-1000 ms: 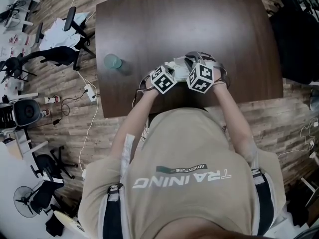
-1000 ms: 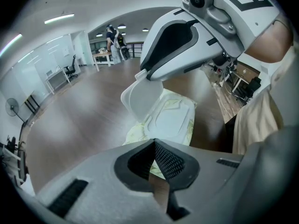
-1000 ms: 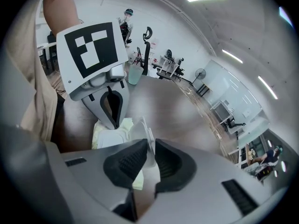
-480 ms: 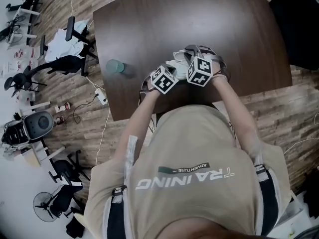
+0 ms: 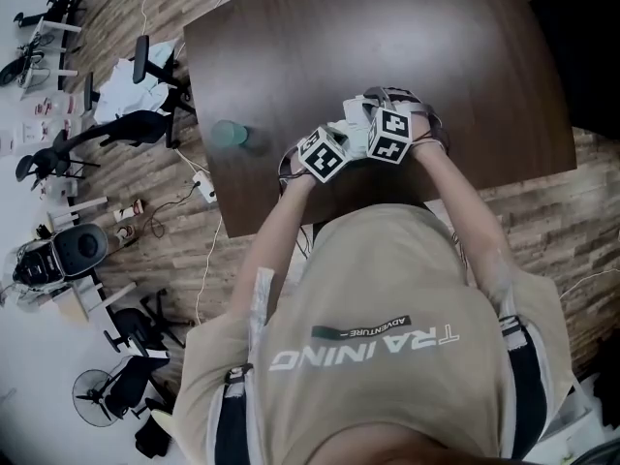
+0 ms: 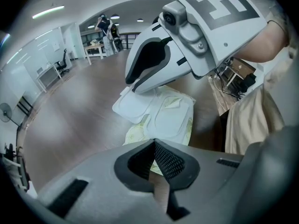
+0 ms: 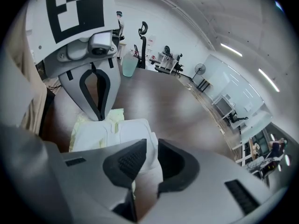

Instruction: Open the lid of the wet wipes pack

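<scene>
A wide, dark brown table [image 5: 387,46] fills the upper part of the head view. I lean over its near edge with a claw in each hand, the two close together and pointing steeply down. My left claw [image 6: 154,143] is clenched, its pads meeting at the tips. Those tips rest at the edge of the wet wipes pack [image 6: 168,120] on my left side; I cannot tell whether they nip any wrapper or only bear down on it. My right claw [image 7: 152,144] grasps the lid [image 7: 138,135], its pads pressed on the white flap that runs up between them. The pack, a soft pale yellow pouch with a white plastic frame on top, lies flat on the table just inside the near edge, between the two claws. A pale green cup [image 5: 230,134] stands well apart to the left, out of the way. The lid is already off its frame and swung to one side on its hinge, so I judge that only the last of the swing is left. To finish well, my right claw should carry the flap round in an arc about the hinge, since a straight pull could lift the soft pack or drag it toward the table edge. My left claw should press down firmly meanwhile. The grip on the thin flap needs to be firm enough not to slip, yet not so hard that it bends the plastic.
</scene>
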`<move>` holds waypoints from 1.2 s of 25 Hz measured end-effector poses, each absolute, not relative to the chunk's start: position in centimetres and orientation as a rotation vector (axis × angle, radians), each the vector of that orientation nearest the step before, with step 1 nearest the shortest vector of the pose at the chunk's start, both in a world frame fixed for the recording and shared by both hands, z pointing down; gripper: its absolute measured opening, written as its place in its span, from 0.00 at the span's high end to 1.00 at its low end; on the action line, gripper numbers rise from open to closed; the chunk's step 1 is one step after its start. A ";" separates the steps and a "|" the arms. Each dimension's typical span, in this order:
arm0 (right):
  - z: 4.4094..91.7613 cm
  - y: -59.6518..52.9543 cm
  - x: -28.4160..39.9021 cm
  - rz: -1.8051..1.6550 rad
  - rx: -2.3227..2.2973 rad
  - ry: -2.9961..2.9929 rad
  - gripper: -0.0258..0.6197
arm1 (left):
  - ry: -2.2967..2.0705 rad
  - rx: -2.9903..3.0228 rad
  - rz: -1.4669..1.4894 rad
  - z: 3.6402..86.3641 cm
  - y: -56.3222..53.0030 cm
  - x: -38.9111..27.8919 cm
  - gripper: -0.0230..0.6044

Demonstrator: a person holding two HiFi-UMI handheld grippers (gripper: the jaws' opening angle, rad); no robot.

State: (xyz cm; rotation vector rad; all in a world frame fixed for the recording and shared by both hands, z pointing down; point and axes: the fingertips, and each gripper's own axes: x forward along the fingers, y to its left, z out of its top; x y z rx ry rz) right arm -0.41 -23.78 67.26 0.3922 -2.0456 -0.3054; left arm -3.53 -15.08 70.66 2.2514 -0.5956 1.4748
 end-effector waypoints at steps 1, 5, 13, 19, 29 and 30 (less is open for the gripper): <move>67.6 -23.8 -0.5 -0.304 0.383 -2.044 0.88 | -0.595 2.251 1.484 70.7 -15.1 -3.6 0.95; 68.6 -23.6 -1.1 -0.281 0.359 -2.049 0.88 | -0.598 2.256 1.512 70.6 -15.0 -3.7 0.95; 70.1 -23.8 -1.5 -0.241 0.359 -2.068 0.93 | -0.545 2.222 1.516 70.7 -15.5 -3.9 0.95; 70.9 -24.0 -1.6 -0.239 0.357 -2.045 0.94 | -0.544 2.212 1.512 70.8 -15.6 -3.9 0.95; 71.5 -24.9 -0.2 -0.170 0.411 -2.081 0.94 | -0.557 2.210 1.517 70.7 -15.3 -3.3 0.95; 71.4 -25.1 -0.2 -0.180 0.421 -2.079 0.94 | -0.559 2.214 1.516 70.7 -15.5 -3.3 0.95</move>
